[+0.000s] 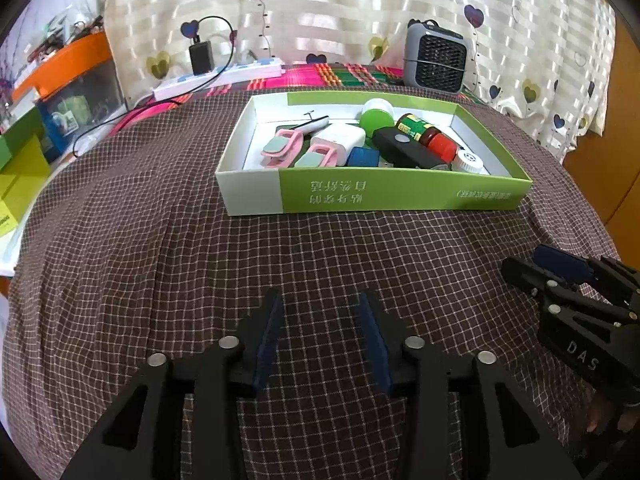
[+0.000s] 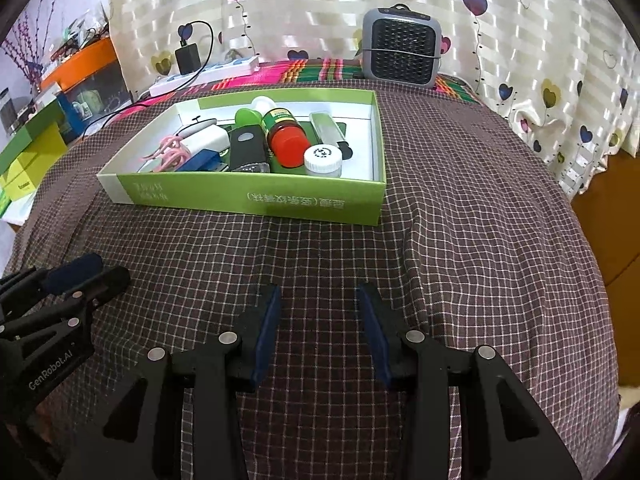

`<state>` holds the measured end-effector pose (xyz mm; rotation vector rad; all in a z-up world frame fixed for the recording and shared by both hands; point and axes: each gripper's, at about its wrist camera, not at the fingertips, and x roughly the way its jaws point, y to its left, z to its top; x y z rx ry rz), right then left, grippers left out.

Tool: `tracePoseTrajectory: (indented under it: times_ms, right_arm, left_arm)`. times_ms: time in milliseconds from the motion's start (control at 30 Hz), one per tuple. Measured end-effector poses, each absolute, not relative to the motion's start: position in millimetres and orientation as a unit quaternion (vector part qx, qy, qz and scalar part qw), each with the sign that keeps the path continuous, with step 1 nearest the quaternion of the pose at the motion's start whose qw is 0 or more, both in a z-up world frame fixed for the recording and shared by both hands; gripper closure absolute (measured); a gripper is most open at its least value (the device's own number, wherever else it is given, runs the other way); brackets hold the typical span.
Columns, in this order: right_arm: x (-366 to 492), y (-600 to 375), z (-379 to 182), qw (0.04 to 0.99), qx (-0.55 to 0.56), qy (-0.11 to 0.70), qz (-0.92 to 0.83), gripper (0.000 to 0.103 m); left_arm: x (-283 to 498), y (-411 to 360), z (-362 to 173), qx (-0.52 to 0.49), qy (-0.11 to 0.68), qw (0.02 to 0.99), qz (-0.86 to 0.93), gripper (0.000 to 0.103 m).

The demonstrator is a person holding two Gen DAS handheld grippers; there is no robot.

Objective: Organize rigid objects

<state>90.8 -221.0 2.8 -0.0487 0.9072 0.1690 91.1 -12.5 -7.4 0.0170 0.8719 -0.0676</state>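
A green and white cardboard box [image 1: 400, 196] [image 2: 256, 204] stands on the checked cloth ahead of both grippers. It holds two pink clips [image 1: 280, 146], a white block [image 1: 340, 138], a blue block [image 1: 362, 157], a green and white ball [image 1: 376, 118], a black device [image 1: 404, 148] [image 2: 246, 150], a red-capped bottle [image 1: 438, 142] [image 2: 286, 142] and a white cap [image 2: 323, 160]. My left gripper [image 1: 320, 312] is open and empty over the cloth. My right gripper [image 2: 318, 304] is open and empty beside it. Each shows in the other's view, the right gripper [image 1: 560, 276] and the left gripper [image 2: 80, 276].
A grey heater [image 1: 434, 60] [image 2: 400, 46] stands behind the box by the curtain. A white power strip [image 1: 216, 76] with a black charger lies at the back left. Green and orange boxes [image 1: 24, 160] are stacked at the left edge.
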Motion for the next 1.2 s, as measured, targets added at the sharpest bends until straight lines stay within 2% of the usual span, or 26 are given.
tracePoseTrajectory:
  times_ms: [33,67,100,133,433,1200]
  right_arm:
    - [90.8,-220.6,2.4,0.895,-0.028,0.438,0.076,0.055]
    - [91.0,-221.3,2.3,0.895,-0.030,0.439,0.070,0.047]
    - [91.0,-224.2,1.7,0.895,-0.027,0.441,0.064,0.042]
    - [91.6,-226.7,1.3,0.894,-0.020,0.442,0.065,0.042]
    - [91.4,-227.7,1.4,0.894,-0.022,0.442,0.065,0.041]
    - [91.4,-225.2,1.5,0.894,-0.022,0.443,0.066,0.040]
  left_arm:
    - [91.1,-12.8,-7.5,0.008,0.421,0.906,-0.033,0.059]
    - [91.1,-14.0,-7.8,0.011,0.421,0.907,-0.033,0.058]
    - [91.3,-15.0,-7.9,0.014,0.421,0.906,-0.032,0.057]
    - [91.5,-16.1,-8.0,0.017,0.421,0.906,-0.032,0.057]
    - [92.6,-19.5,-8.9,0.023,0.422,0.906,-0.033,0.049]
    - [94.2,-20.8,-9.3,0.023,0.422,0.906,-0.032,0.047]
